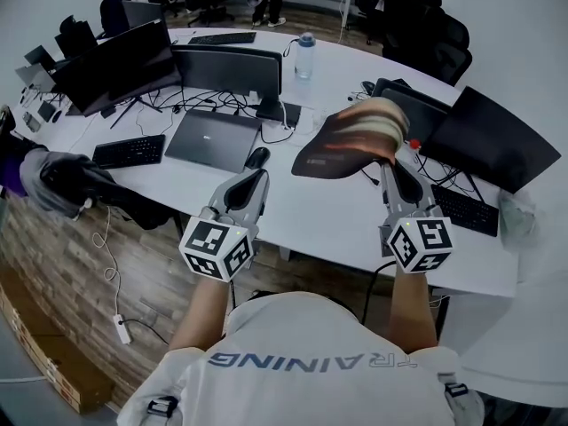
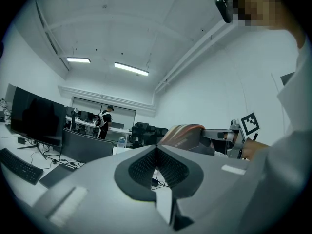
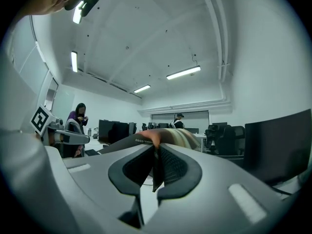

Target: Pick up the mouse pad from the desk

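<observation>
Inspector: Right gripper [image 3: 156,154], condition?

Recorder: Clenched. Its jaws pinch one edge of the mouse pad [image 1: 342,142], and the thin edge sits between the ribbed pads.

Inspector: Left gripper [image 2: 157,155]?

Recorder: Jaws pressed together, nothing between them. It hangs above the near edge of the desk [image 1: 328,216].

Inspector: Position of the pad?

Recorder: Raised above the desk, curled and drooping from the held edge. Whether its low corner touches the desk cannot be told.

Inspector: Other items?

Recorder: On the desk, a black mouse [image 1: 257,157] mid-surface, a closed laptop [image 1: 213,138] further in, and a water bottle [image 1: 304,56] toward the far edge.
</observation>
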Demonstrator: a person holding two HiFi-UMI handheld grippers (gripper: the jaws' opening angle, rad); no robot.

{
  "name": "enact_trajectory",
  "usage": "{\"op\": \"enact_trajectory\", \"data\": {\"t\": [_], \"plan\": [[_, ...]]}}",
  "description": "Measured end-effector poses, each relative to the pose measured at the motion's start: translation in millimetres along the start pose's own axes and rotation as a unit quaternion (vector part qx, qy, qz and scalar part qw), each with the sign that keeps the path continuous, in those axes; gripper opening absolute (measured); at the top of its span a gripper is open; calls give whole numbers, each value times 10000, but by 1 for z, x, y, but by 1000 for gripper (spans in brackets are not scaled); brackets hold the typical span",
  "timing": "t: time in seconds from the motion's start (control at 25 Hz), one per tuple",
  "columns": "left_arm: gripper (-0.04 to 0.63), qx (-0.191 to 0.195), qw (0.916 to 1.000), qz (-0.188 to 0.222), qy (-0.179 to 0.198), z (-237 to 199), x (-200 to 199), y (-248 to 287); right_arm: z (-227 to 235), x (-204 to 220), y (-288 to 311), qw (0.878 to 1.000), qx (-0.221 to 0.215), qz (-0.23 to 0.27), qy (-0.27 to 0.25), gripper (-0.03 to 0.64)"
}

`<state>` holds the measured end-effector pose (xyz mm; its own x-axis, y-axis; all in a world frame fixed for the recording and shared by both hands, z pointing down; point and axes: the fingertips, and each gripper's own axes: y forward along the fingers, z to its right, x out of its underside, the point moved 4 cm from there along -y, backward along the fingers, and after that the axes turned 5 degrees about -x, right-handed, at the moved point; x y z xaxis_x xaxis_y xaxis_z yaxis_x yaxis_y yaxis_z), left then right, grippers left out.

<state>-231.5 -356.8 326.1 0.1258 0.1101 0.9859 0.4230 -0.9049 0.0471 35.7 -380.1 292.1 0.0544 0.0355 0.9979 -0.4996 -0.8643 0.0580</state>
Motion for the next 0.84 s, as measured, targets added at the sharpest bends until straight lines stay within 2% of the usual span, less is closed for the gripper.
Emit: {"op": "enact_trajectory", "data": {"t": [0.28,0.84], "plan": [[0,-50,10000,21,-18,0,0,0,1,12,4,9998,-47,-65,159,51],[0,-9,9999,106,33,15,-5,2,4,6,1,9999,-75,-38,90,51]]}}
